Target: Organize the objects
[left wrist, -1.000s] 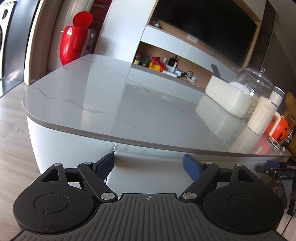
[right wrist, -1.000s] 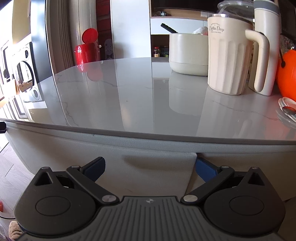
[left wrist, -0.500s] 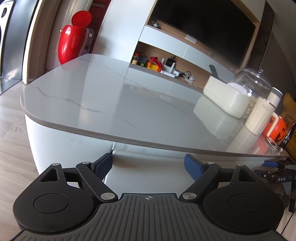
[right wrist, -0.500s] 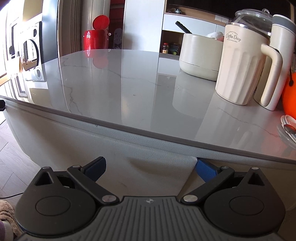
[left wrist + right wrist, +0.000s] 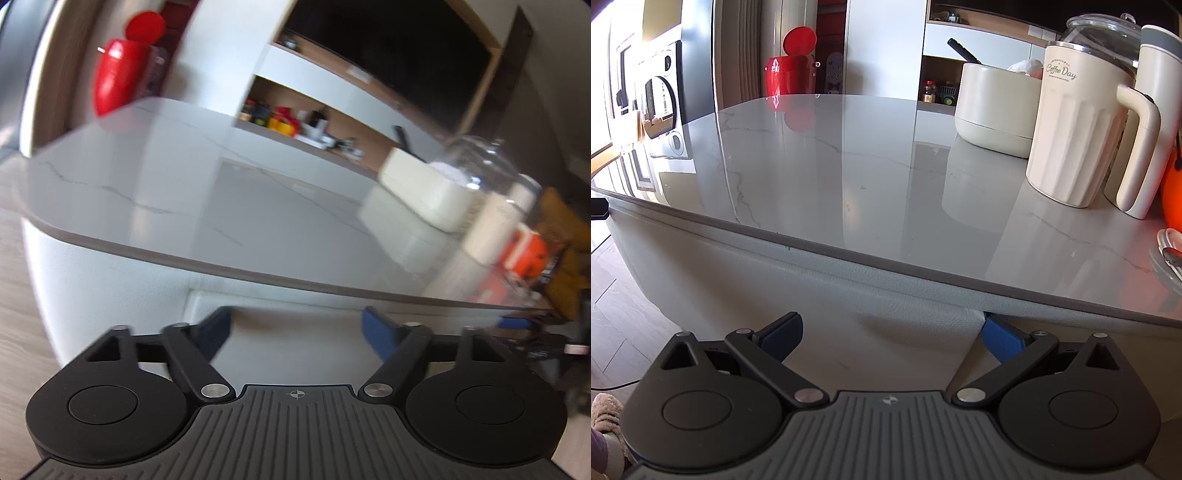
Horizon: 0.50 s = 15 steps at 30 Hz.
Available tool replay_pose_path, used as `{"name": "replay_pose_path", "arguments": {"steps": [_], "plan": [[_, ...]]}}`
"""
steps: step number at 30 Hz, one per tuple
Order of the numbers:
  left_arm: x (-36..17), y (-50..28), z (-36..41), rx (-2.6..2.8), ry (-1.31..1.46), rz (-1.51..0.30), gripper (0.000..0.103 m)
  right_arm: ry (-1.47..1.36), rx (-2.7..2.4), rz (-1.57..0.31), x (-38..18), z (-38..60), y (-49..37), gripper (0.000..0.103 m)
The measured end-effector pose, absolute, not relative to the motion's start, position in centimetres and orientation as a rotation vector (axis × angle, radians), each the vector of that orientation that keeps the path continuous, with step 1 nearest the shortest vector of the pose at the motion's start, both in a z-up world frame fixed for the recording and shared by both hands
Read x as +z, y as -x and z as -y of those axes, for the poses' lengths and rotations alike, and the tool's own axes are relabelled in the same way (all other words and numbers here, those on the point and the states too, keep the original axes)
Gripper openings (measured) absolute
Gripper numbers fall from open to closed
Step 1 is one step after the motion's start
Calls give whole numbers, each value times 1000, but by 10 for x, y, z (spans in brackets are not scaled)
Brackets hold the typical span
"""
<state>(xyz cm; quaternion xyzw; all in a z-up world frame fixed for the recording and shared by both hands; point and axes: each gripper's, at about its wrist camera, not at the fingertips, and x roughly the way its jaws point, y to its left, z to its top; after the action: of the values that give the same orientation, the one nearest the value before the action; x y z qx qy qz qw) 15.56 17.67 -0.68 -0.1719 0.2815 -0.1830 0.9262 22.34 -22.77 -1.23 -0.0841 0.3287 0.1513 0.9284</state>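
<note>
— Toward the right end of the grey marble table (image 5: pixel 849 177), what stands there?
— Your ribbed cream mug (image 5: pixel 1075 125) marked "Coffee Day", just beside a handled cream tumbler (image 5: pixel 1145 122); behind them a cream bowl (image 5: pixel 997 107) and a glass jar (image 5: pixel 1104 33). An orange object (image 5: pixel 1172 192) sits at the right edge.
— And your claws?
— Your right gripper (image 5: pixel 892 334) and left gripper (image 5: pixel 297 328) both hang below the near table edge, fingers spread wide, gripping nothing. The left view is blurred.
</note>
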Motion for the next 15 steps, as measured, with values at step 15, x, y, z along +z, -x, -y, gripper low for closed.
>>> {"name": "replay_pose_path", "arguments": {"steps": [15], "plan": [[-2,-130,-118,-315,263,-619,20,518,821,-633,-40,134,-149,103]]}}
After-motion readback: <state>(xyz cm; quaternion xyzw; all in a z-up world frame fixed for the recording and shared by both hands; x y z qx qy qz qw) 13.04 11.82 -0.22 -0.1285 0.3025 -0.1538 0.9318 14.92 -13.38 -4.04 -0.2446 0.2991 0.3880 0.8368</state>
